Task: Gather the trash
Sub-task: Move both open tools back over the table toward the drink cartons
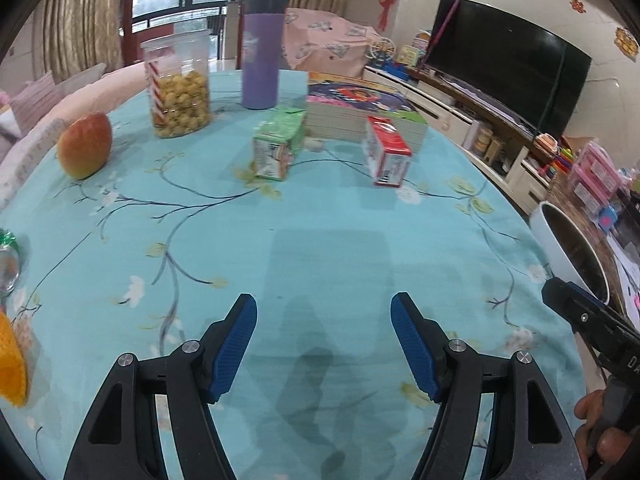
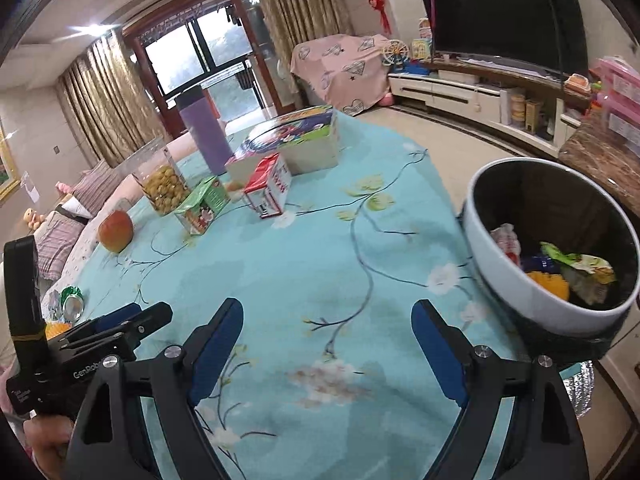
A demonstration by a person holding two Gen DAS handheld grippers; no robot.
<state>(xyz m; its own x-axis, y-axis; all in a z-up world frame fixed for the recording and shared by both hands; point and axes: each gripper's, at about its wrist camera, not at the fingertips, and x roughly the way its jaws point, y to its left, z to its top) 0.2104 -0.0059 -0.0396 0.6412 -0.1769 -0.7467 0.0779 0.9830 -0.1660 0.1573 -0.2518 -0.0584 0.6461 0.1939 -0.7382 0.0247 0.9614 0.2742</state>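
Trash remaining on the table (image 1: 320,240) appears to be the green carton (image 1: 276,148) and the red carton (image 1: 388,152), both lying mid-table in front of the books (image 1: 360,108), plus a crushed can (image 2: 72,302) and an orange scrap (image 1: 12,364) at the near left edge. The bin (image 2: 532,296) stands off the table's right edge and already holds wrappers and peel.

Both claws are spread and empty: the left gripper (image 1: 324,344) and the right gripper (image 2: 328,356) hover over bare cloth, nothing between the pads.

Judged procedure:
- Assign the left gripper to the can or scrap, which lie on its side; assign the right gripper to a carton, since it is nearest the bin.
- Approach a carton across its narrow faces and close gently; an empty carton is likely to crush or slip.
- Leave the apple (image 1: 84,146), snack jar (image 1: 180,88) and purple tumbler (image 1: 262,52); these do not look like trash.
- Release only when well over the bin mouth.
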